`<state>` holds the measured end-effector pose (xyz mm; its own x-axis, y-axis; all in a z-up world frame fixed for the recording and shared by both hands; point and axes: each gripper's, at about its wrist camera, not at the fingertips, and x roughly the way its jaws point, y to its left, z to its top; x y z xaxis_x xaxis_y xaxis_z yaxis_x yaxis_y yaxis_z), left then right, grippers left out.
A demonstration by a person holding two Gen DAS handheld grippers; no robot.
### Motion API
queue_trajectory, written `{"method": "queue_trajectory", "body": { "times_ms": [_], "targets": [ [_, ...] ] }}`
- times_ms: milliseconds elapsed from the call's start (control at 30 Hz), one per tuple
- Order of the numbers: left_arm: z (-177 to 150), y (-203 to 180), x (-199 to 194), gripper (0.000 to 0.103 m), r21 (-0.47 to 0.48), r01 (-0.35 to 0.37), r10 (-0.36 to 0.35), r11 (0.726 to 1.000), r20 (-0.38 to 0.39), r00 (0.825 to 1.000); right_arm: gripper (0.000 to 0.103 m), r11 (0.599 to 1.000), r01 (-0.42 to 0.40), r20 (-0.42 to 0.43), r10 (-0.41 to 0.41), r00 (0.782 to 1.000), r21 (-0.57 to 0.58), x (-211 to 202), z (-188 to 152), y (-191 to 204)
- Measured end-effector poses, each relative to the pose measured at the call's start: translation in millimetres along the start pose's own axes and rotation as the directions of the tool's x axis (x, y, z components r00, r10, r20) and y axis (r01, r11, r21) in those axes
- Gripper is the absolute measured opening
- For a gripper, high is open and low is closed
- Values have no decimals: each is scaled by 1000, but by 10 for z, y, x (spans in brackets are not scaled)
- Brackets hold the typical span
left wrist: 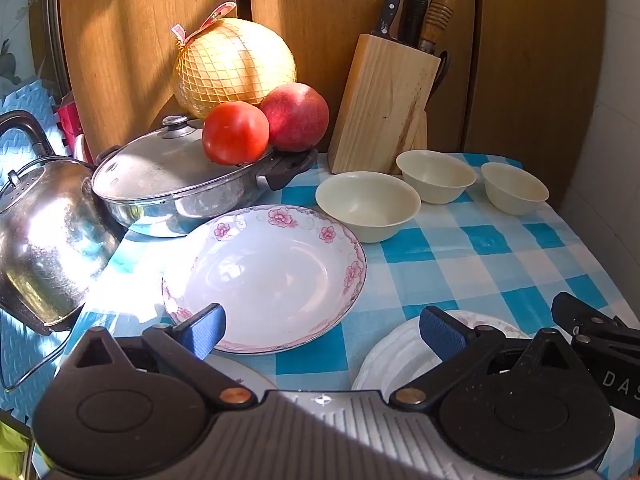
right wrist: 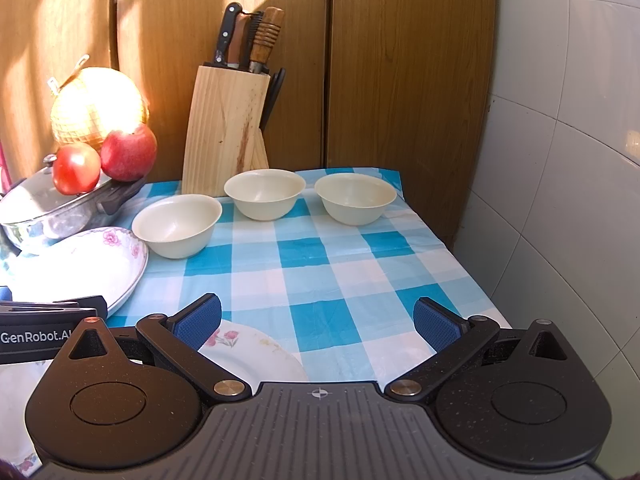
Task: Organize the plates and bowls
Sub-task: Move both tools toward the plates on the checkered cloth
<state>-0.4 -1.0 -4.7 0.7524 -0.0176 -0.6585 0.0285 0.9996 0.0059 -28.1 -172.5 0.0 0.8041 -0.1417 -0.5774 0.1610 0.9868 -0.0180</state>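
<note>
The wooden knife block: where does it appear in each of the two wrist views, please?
Left wrist: the knife block stands upper right of centre, behind the cream bowls.
Right wrist: the knife block stands upper left of centre.
Shared landmark: the middle bowl sits just before the block.

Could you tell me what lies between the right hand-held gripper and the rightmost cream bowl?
Only bare checked tablecloth lies between the right hand-held gripper and the rightmost cream bowl, as the right wrist view shows.
</note>
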Motion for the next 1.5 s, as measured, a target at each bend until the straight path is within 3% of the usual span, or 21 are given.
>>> {"method": "queue_trajectory", "body": {
  "times_ms": [1167,1500],
  "targets": [
    [-107,-91,-53,99,37,45,-44,998,-28,999,103,1000,4,-33,-5,999,-6,-6,-44,-68],
    [-154,-177,-21,98,63,99,-95,993,-57,994,103,1000,14,-63,-14,998,-1,16,-94,-154]
  ]
}}
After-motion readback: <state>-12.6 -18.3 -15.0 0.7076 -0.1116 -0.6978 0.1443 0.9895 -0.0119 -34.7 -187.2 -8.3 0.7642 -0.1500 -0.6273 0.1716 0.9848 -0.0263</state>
